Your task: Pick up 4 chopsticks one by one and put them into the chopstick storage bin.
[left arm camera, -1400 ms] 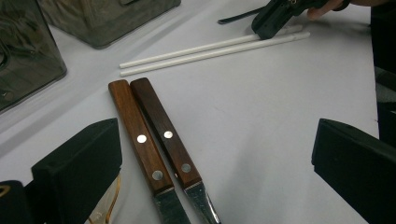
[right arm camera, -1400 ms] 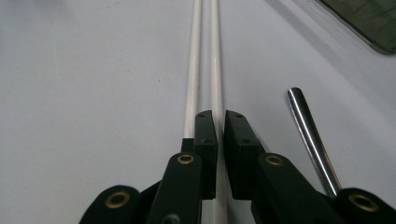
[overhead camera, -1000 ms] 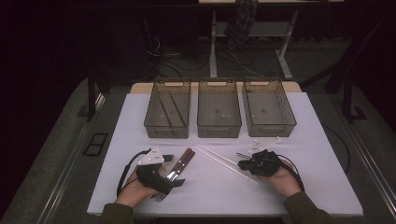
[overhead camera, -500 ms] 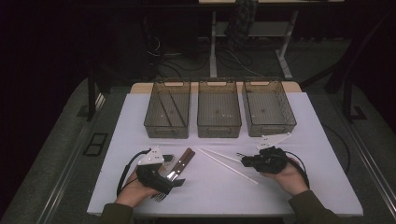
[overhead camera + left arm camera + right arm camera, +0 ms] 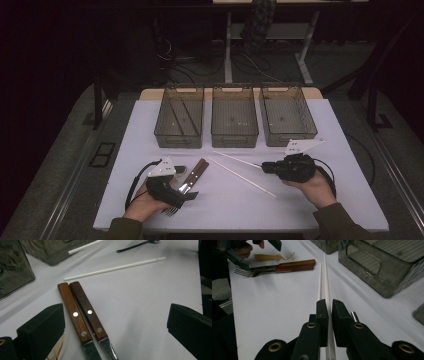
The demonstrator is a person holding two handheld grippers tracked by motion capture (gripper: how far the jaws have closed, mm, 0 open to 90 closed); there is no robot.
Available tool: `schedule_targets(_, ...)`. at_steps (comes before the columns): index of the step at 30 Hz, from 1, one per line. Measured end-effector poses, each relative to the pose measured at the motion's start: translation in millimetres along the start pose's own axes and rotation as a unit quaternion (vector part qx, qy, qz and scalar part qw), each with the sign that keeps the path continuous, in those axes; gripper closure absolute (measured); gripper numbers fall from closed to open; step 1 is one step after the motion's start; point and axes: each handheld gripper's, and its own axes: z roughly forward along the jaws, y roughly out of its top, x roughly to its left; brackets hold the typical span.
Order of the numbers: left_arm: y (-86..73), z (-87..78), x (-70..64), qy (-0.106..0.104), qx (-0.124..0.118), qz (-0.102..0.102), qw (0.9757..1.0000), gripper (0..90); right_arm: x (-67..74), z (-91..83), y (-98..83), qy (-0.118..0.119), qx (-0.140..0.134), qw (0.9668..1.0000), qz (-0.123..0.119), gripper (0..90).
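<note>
Your left gripper (image 5: 192, 196) rests on the table (image 5: 300, 200) at about 7 o'clock, jaws spread wide with nothing pinched. In the left gripper view two wooden handles (image 5: 82, 312) lie side by side between those jaws, touching neither; their blades run toward you and the handle ends point to 11 o'clock. In the high view the same knives (image 5: 192, 176) point to 1 o'clock, and a fork (image 5: 171, 211) lies by your left hand (image 5: 142, 206).

At mid-table, one chopstick (image 5: 241, 176) lies flat, its long axis running from 10 o'clock down to 4 o'clock.

Your right gripper (image 5: 264, 167) sits at about 4 o'clock, pointing left toward 9 o'clock. Its jaws are closed on the second chopstick (image 5: 235, 158), gripped at its right end. That stick's free end points away to 10 o'clock, toward the middle bin (image 5: 235, 137). In the right gripper view it (image 5: 326, 277) runs straight ahead from the jaws to 12 o'clock, close beside the flat one (image 5: 319, 280).

Three bins stand in a row at 12 o'clock; the left bin (image 5: 179, 140) holds long thin pieces.
</note>
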Motion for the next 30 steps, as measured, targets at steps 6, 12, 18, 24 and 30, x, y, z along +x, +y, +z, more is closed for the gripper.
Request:
schedule_targets(6,0.1,0.8,-0.7,-0.004,-0.002,0.0,1.0,0.0,-1.3,-3.2,5.9,0.0,-0.014,0.9999,0.003,83.9)
schedule_targets(12,-0.1,1.7,-1.3,-0.007,-0.001,0.0,1.0,0.0,-2.7,-5.0,14.8,-0.001,-0.028,0.9996,0.003,83.9)
schedule_targets(18,-0.3,1.7,-2.0,-0.007,-0.002,0.003,1.0,0.0,-3.4,-4.6,24.7,-0.001,-0.042,0.9991,0.002,83.9)
schedule_targets(24,-0.5,2.5,-2.2,-0.005,-0.004,0.003,1.0,0.0,-4.5,-1.6,36.1,-0.009,-0.049,0.9988,0.002,83.9)
schedule_targets(30,-1.0,1.9,-1.4,-0.006,-0.003,0.002,1.0,0.0,-7.5,3.4,45.8,-0.015,-0.056,0.9983,0.006,83.9)
